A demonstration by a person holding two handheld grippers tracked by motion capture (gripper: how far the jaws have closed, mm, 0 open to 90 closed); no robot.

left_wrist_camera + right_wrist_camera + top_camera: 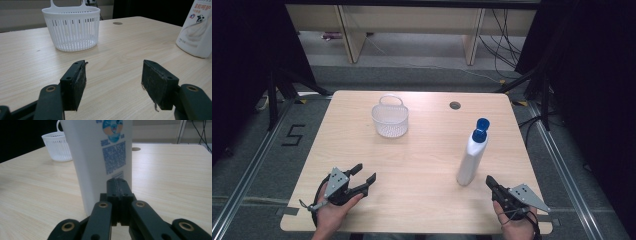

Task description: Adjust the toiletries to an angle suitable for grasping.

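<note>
White plastic bottle with blue cap (473, 152) stands just ahead of my right hand-held gripper (493, 184), jaws closed, empty; left hand-held gripper (363, 176) gapes wide

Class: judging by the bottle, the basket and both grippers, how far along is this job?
Nothing looks done: the bottle stands upright on the table, apart from the empty basket. Nothing is in hand: left gripper open, right gripper shut just short of the bottle. Any handling remains.

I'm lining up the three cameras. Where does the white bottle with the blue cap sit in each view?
High view: white bottle upright, right of centre, ahead of the right gripper.
Left gripper view: its base at the right edge.
Right gripper view: centre, close behind the jaws.
Shared landmark: white basket.
</note>
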